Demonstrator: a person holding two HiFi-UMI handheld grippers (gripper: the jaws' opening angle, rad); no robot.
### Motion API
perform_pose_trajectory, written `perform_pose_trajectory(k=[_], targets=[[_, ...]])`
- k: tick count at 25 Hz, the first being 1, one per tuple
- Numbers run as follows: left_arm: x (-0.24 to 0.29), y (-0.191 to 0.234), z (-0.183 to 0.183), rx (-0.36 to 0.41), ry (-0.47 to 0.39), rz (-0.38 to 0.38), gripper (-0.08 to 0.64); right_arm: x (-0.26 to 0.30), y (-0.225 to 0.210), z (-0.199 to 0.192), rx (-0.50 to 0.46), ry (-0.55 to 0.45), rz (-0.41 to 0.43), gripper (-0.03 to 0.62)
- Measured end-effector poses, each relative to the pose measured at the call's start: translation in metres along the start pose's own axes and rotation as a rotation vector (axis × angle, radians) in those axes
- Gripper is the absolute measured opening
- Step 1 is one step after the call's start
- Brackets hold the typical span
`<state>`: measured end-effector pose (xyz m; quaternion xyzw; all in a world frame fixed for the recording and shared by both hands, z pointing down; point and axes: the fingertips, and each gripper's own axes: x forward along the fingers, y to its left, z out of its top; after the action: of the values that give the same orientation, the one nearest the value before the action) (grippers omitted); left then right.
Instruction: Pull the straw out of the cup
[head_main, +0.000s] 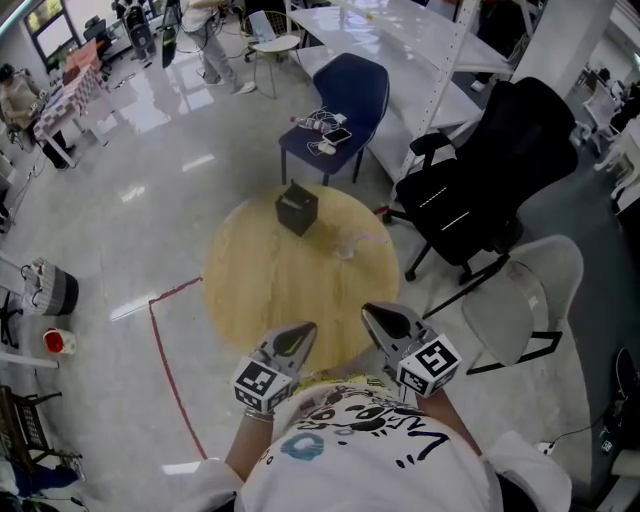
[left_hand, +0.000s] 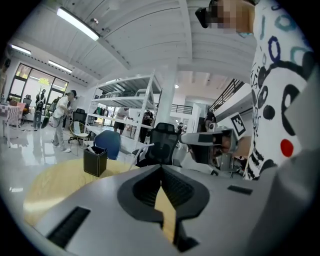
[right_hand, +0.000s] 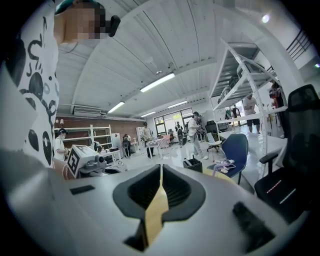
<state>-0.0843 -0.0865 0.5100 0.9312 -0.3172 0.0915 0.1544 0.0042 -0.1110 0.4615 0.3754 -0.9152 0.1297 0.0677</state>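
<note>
A clear cup (head_main: 346, 245) with a thin pale straw (head_main: 366, 238) stands on the far right part of the round wooden table (head_main: 260, 290). Both grippers hover over the table's near edge, close to my chest and well short of the cup. The left gripper (head_main: 304, 329) points toward the table's middle, and its jaws meet with nothing between them (left_hand: 161, 169). My right gripper (head_main: 369, 311) sits beside it, jaws also pressed together and empty (right_hand: 160, 168). I cannot make out the cup clearly in either gripper view.
A black square box (head_main: 297, 209) stands at the table's far edge, left of the cup. Behind the table is a blue chair (head_main: 345, 95) with cables on its seat. A black office chair (head_main: 495, 170) and a white chair (head_main: 530, 300) stand to the right. Red tape (head_main: 165, 345) marks the floor.
</note>
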Motion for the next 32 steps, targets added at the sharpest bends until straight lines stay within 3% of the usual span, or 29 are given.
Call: perform_pose_trajectory(k=[8,12,16,26,32], targets=[[0.045,0.001,-0.001,-0.046,0.008,0.059,0.015,-0.005,-0.044,-0.011,-0.008,0.045,0.048,0.029],[0.063,0.0,0.014,-0.108,-0.043,0.121,0.015,-0.006,-0.063,-0.015,-0.016,0.085,0.105,0.029],[0.077,0.001,0.014,-0.105,-0.03,0.145,0.015,0.001,-0.081,-0.012,-0.037,0.091,0.137,0.029],[0.1,0.015,0.019,-0.095,-0.024,0.253,0.015,0.021,-0.133,-0.021,-0.049,0.105,0.134,0.029],[0.11,0.015,0.018,-0.099,-0.014,0.282,0.015,0.036,-0.158,-0.034,-0.065,0.131,0.113,0.031]])
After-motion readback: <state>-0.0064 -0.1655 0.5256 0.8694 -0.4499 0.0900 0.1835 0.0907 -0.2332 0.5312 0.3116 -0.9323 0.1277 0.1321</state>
